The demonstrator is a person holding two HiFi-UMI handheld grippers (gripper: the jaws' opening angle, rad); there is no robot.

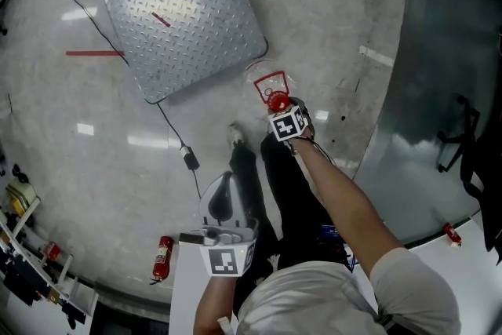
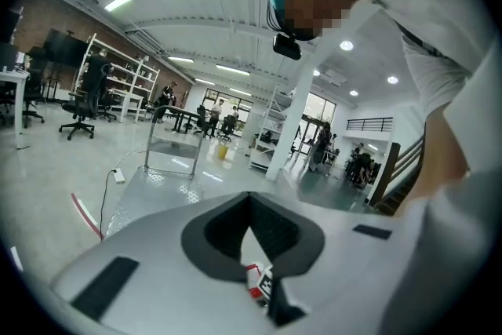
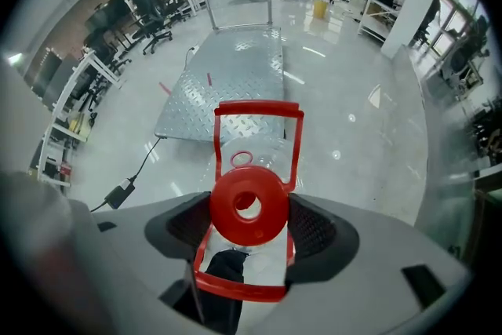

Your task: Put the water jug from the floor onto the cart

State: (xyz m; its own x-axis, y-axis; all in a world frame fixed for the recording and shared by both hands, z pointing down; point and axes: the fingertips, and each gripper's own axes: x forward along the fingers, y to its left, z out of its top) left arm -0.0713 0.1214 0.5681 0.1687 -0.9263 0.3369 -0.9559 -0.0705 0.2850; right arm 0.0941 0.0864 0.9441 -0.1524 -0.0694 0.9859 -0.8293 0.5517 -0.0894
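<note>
The clear plastic water jug with the round red cap stands upright on the shiny grey floor, right under my right gripper. That gripper points straight down and is wide open, with the cap between its jaws but not squeezed. My left gripper is farther back and pinched shut on nothing, and the bumpy grey metal cart waits just past the jug.

No lettering, number or brand can be read anywhere. The marker cubes on the left gripper and the right gripper bear only black-and-white square patterns. The label on the red fire extinguisher is too small to read.
</note>
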